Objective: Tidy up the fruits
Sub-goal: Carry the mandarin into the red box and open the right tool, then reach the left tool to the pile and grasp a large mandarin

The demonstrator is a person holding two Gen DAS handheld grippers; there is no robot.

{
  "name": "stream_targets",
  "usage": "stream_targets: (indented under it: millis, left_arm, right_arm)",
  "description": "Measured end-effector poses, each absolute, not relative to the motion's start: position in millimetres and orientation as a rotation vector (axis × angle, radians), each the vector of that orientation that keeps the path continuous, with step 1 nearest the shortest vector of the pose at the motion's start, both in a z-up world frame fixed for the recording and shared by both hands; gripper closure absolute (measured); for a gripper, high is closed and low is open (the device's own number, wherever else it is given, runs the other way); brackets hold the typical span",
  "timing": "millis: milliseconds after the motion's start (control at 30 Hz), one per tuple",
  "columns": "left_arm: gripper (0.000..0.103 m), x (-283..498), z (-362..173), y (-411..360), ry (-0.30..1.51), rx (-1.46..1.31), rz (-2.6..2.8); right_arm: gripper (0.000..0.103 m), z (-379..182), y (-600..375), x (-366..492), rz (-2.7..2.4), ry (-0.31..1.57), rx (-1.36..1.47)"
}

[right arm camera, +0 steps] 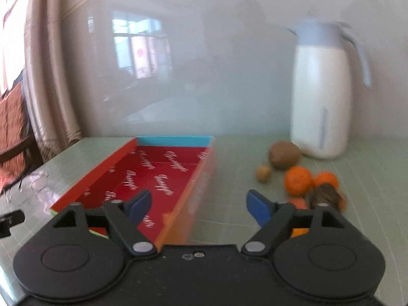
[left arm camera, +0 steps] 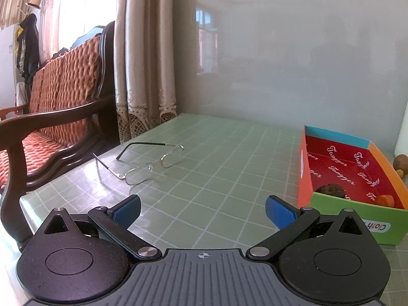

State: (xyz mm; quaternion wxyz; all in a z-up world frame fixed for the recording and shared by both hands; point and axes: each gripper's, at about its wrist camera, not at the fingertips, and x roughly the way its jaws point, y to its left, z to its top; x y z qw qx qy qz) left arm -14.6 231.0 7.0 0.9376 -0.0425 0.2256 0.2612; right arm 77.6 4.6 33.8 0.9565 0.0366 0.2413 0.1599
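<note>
A colourful cardboard box (left arm camera: 339,219) with a red inside lies on the green checked table; it also shows in the right wrist view (right arm camera: 158,168). In the left wrist view it holds a dark wrinkled fruit (left arm camera: 330,190) and an orange piece (left arm camera: 385,200). Right of the box lie a brown kiwi (right arm camera: 284,154), a small walnut (right arm camera: 263,173), two oranges (right arm camera: 298,180) and a dark fruit (right arm camera: 326,195). My left gripper (left arm camera: 202,210) is open and empty, left of the box. My right gripper (right arm camera: 199,207) is open and empty above the box's right wall.
Metal-framed glasses (left arm camera: 150,163) lie on the table ahead of the left gripper. A white jug (right arm camera: 322,94) stands at the back right against the wall. A wooden sofa (left arm camera: 51,117) with orange cushions stands beyond the table's left edge.
</note>
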Motion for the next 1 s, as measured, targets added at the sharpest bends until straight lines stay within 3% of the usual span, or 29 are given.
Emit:
stream_targets:
  millis: [300, 1000]
  left_arm:
    - [0.000, -12.5, 7.0, 231.1, 0.463, -0.090, 0.540]
    - [0.000, 13.7, 20.6, 161.1, 0.435, -0.066, 0.414]
  right_arm:
    - [0.013, 32.1, -39.9, 83.1, 0.250, 0.507, 0.112]
    - [0.012, 37.1, -138.1, 76.7, 0.059, 0.455, 0.121]
